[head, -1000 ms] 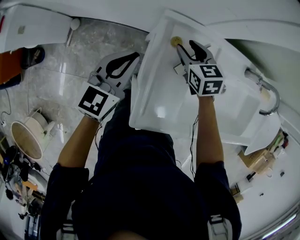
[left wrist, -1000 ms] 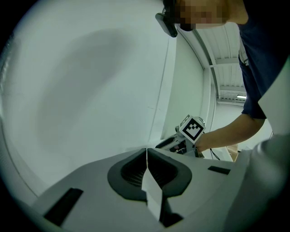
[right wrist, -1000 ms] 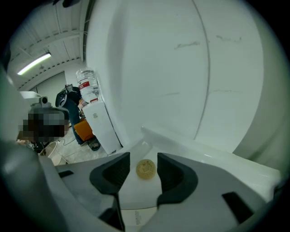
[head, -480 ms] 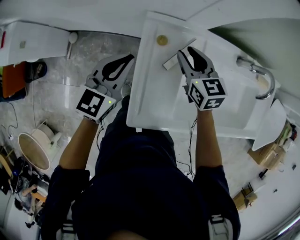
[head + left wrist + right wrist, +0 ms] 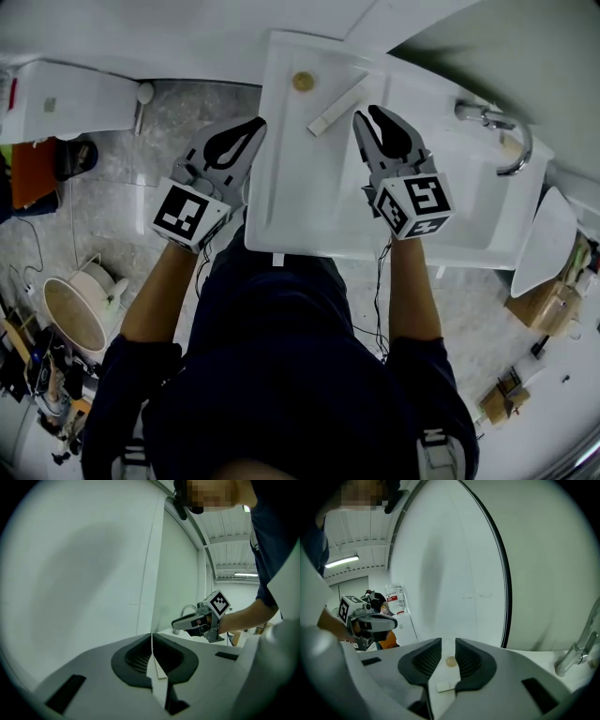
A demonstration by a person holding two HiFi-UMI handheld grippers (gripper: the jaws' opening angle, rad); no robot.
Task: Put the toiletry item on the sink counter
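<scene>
I can read no word, number or brand name anywhere in these views. The closest things to signs are the black-and-white square patterns on the left marker cube [image 5: 192, 214] and the right marker cube [image 5: 412, 204]. They are coded blocks, not letters or digits. In the right gripper view a pale bottle [image 5: 395, 599] in the background carries a red-and-white label, but its print is too small and soft for me to make out. In the head view the white tank [image 5: 84, 80] has a small grey sticker and a red mark at its left end, and I can read neither.
</scene>
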